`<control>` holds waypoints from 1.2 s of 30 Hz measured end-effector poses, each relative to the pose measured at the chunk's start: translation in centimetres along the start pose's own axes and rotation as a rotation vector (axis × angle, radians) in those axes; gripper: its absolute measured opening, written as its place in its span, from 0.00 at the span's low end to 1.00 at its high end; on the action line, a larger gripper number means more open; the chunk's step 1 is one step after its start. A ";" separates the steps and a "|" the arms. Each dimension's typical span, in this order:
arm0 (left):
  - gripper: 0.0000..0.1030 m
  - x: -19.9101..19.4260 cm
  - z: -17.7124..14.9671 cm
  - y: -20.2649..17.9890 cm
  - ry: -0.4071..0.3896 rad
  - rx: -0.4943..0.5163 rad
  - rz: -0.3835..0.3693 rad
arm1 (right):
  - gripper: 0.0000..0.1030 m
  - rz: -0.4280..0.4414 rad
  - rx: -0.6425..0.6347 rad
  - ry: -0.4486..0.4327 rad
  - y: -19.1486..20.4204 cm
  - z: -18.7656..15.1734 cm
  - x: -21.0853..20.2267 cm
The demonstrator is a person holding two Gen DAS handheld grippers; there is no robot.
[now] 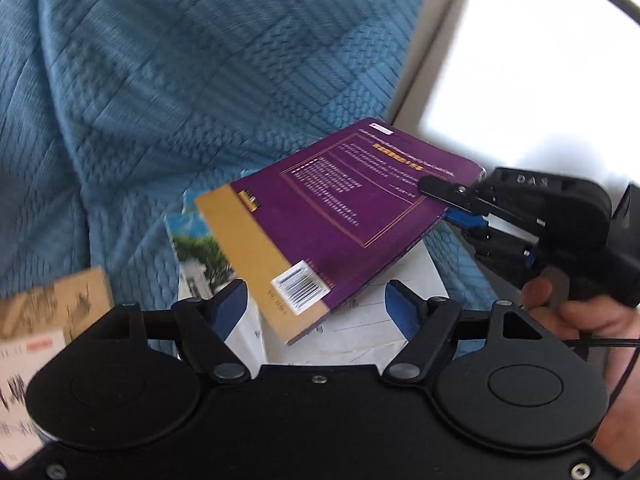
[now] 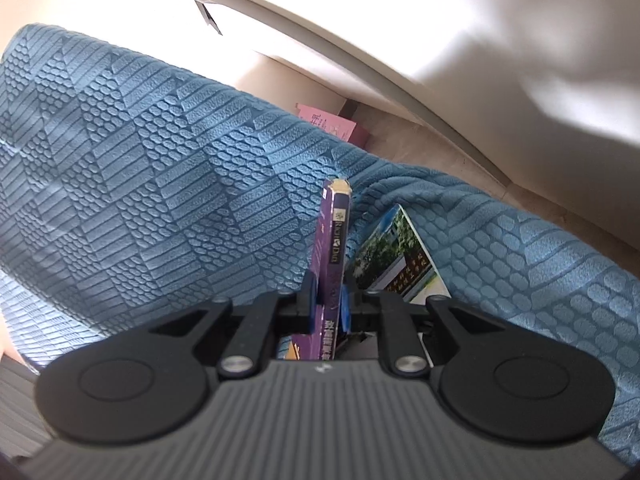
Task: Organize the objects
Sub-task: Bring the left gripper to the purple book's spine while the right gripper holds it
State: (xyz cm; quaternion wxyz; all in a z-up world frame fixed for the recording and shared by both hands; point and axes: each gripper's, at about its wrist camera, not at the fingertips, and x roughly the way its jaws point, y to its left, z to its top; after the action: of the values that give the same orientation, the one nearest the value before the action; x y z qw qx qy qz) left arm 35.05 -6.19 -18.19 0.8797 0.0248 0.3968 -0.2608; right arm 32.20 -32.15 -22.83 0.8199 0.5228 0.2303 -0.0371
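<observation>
Purple book (image 1: 344, 216), clamped at one corner by the right gripper (image 1: 450, 200), hung above a photo-covered booklet (image 1: 196, 248) near the blue quilt's (image 1: 160, 80) edge; the left gripper (image 1: 316, 304) gaped empty. Squaring it onto the pile seemed next.

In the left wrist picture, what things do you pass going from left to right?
Tan book → photo booklet → purple book → right gripper clamped on the purple book's corner → hand holding that gripper.
</observation>
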 end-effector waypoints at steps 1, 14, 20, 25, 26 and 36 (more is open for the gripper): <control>0.72 0.3 0.2 -0.7 -0.001 0.038 0.009 | 0.15 -0.001 -0.004 0.003 0.0 0.0 0.0; 0.76 4.1 1.5 -4.9 0.043 0.314 0.023 | 0.15 0.064 -0.001 0.043 -0.2 -0.1 0.0; 0.71 4.5 0.9 -6.7 0.002 0.444 0.090 | 0.14 0.086 0.014 0.050 -0.2 -0.2 0.0; 0.62 5.3 1.0 -7.0 0.020 0.469 0.119 | 0.14 0.099 0.012 0.053 0.0 -0.3 -0.1; 0.61 5.5 0.9 -6.9 0.025 0.463 0.129 | 0.14 0.099 0.008 0.053 0.0 -0.3 -0.1; 0.31 5.8 -0.7 -7.5 -0.069 0.555 0.316 | 0.15 0.121 -0.002 0.047 0.7 -0.8 -0.3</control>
State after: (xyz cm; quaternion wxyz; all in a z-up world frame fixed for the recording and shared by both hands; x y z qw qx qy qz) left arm 34.18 -15.05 -21.55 0.8819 0.3163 0.2718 -0.2197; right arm 31.90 -31.23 -22.40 0.8157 0.5356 0.2173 0.0251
